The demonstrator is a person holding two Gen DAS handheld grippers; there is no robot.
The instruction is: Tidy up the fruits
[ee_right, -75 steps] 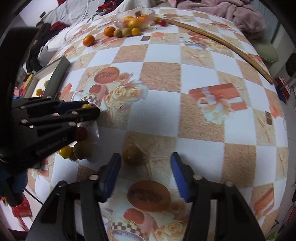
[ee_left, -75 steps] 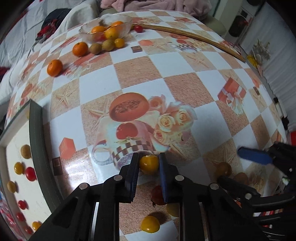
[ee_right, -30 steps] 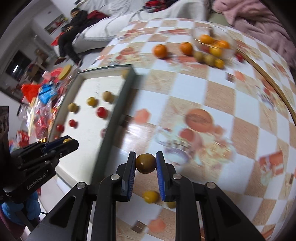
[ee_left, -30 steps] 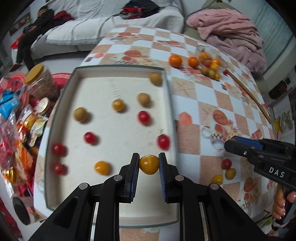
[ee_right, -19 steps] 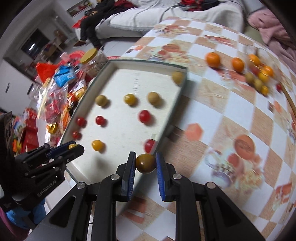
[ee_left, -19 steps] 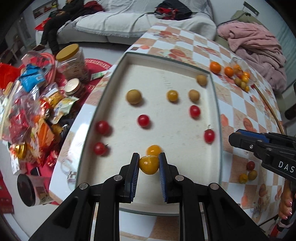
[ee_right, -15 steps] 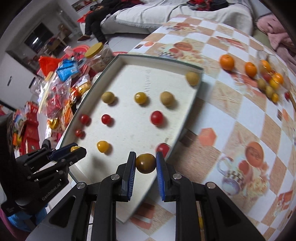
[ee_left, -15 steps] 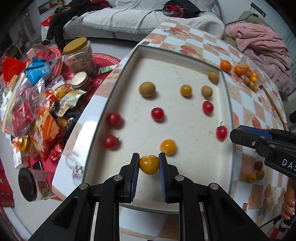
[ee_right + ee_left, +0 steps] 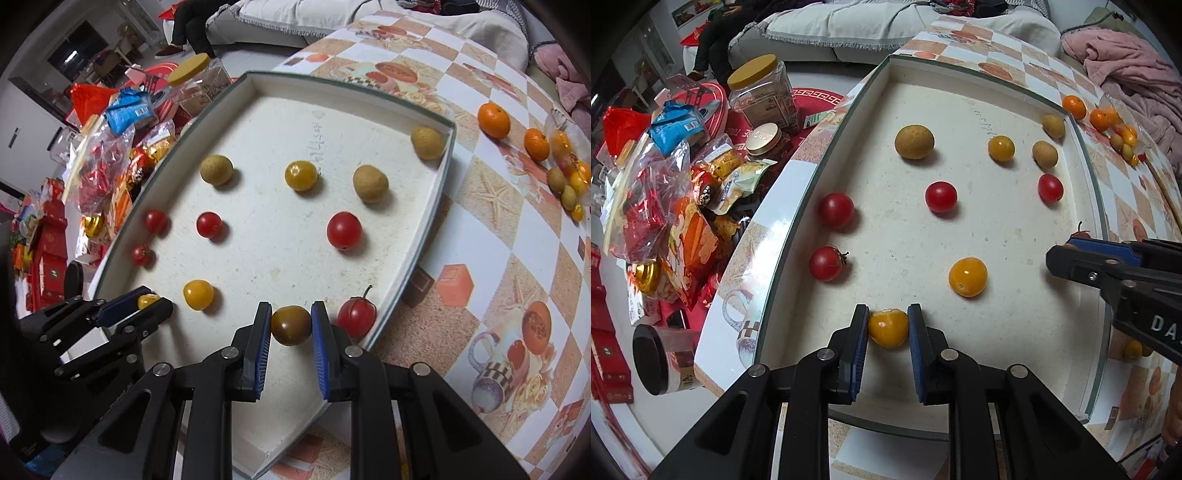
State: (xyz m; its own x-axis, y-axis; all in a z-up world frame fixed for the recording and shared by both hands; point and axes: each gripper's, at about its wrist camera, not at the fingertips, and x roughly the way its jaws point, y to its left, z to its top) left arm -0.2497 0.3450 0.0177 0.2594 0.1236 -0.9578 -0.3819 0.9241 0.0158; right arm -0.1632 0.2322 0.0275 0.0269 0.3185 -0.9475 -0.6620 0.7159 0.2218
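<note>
A white tray [image 9: 997, 92] with a dark rim holds several red tomatoes, yellow tomatoes and brown longans. My left gripper [image 9: 888, 326] is shut on a yellow tomato [image 9: 888, 328], held low over the tray's near left part, beside another yellow tomato [image 9: 967, 277]. My right gripper [image 9: 290, 325] is shut on a brownish-green tomato [image 9: 290, 325], held over the tray's near right part next to a red stemmed tomato [image 9: 356, 317]. Each gripper shows in the other's view, the right one [image 9: 1067, 254] and the left one [image 9: 151, 301].
Oranges [image 9: 494, 120] and small fruits by a clear bowl [image 9: 569, 147] lie on the checkered tablecloth [image 9: 517, 229] beyond the tray. Snack bags [image 9: 665, 192] and jars [image 9: 762, 92] crowd the floor left of the table. Loose fruit [image 9: 1132, 349] lies right of the tray.
Both grippers picked fruit off the tablecloth, swung left over the tray and came lower and nearer to its floor. Each keeps its fruit.
</note>
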